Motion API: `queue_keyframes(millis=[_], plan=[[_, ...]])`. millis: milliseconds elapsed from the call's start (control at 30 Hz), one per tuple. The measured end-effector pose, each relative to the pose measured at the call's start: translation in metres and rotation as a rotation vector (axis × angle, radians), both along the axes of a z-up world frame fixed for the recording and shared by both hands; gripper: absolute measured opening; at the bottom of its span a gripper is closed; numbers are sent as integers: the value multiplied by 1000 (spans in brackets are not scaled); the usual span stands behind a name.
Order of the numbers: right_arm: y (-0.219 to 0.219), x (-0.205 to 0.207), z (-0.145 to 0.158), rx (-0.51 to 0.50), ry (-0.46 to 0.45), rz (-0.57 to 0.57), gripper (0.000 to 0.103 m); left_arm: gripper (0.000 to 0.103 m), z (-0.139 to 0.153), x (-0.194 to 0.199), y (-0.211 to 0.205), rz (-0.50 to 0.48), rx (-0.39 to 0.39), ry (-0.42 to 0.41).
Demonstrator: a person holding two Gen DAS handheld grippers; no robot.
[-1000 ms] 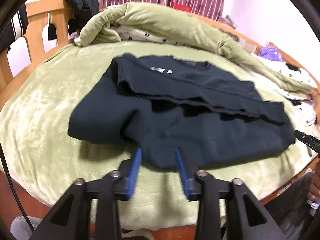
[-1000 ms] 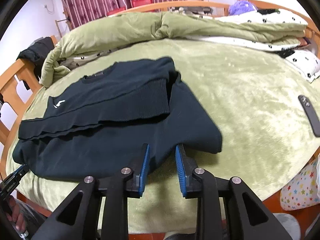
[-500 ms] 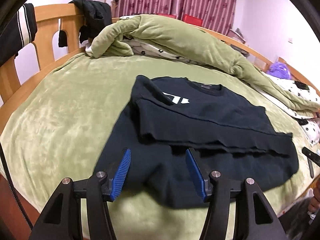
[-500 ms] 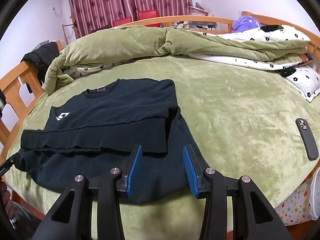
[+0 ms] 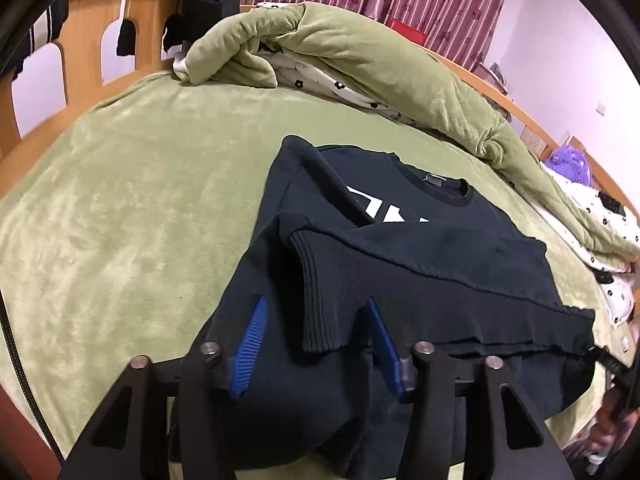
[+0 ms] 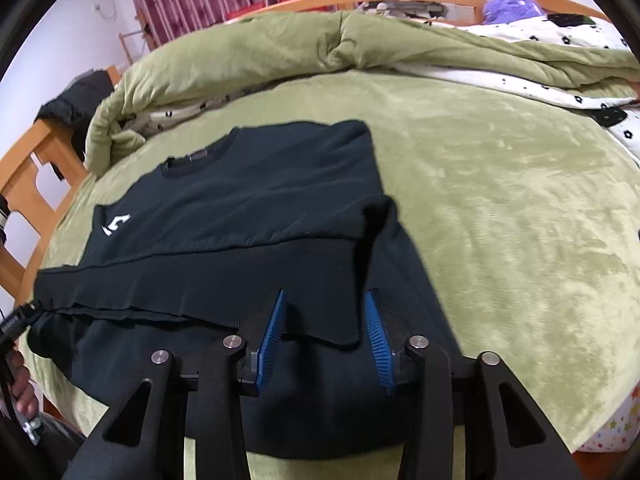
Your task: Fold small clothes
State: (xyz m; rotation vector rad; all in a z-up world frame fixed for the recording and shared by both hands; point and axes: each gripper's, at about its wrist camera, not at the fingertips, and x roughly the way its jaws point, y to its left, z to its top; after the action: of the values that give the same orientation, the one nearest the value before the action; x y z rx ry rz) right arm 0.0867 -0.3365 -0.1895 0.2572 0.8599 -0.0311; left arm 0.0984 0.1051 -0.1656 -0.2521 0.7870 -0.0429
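Sweater (image 5: 432, 248), dark, with white logo; lay flat on green bed (image 5: 120, 208), neck toward far side, ribbed hem band already turned up across the body. Left tongs (image 5: 316, 344): parted, hovering low over the near left corner of the fold, blue pads either side of the ribbed edge, nothing gripped. Right tongs (image 6: 326, 338): likewise parted, over the near right corner, empty. Quilt (image 5: 360, 64) bunched along far side. Step in hand, by judgement: taking hold of both near corners for a further fold. Next move would call for closing on the doubled layers together, then lifting evenly toward the neck.
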Motion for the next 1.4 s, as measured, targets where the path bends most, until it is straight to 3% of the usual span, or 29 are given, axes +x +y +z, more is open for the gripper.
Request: queue_keyframes(millis=[67,133,167,233,400,633,1000,1400], plan=[[4,7,-7,-10,18,4,33,34,-1,3,-1,-7,-3,2],[6,13,-10,-16,23,4,24,19,0,3,-3,-15,-8,-8],[6,14,-10,-10,19,10,14,14,1,2,-4,-21,-10,-20],[5,13,-6,-7,-1,24,10,8,7,-1,-7,-26,1,-55],[-2,6,20,66,-114,43,10,7,30,-5,-10,-29,-27,-141],[-12,29,50,179,-182,38,10,6,57,26,-7,17,-64,-188],[-23,96,56,266,-194,8,10,6,64,88,-20,30,10,-234],[-28,168,43,281,-160,-1,9,7,44,152,-19,50,21,-192]])
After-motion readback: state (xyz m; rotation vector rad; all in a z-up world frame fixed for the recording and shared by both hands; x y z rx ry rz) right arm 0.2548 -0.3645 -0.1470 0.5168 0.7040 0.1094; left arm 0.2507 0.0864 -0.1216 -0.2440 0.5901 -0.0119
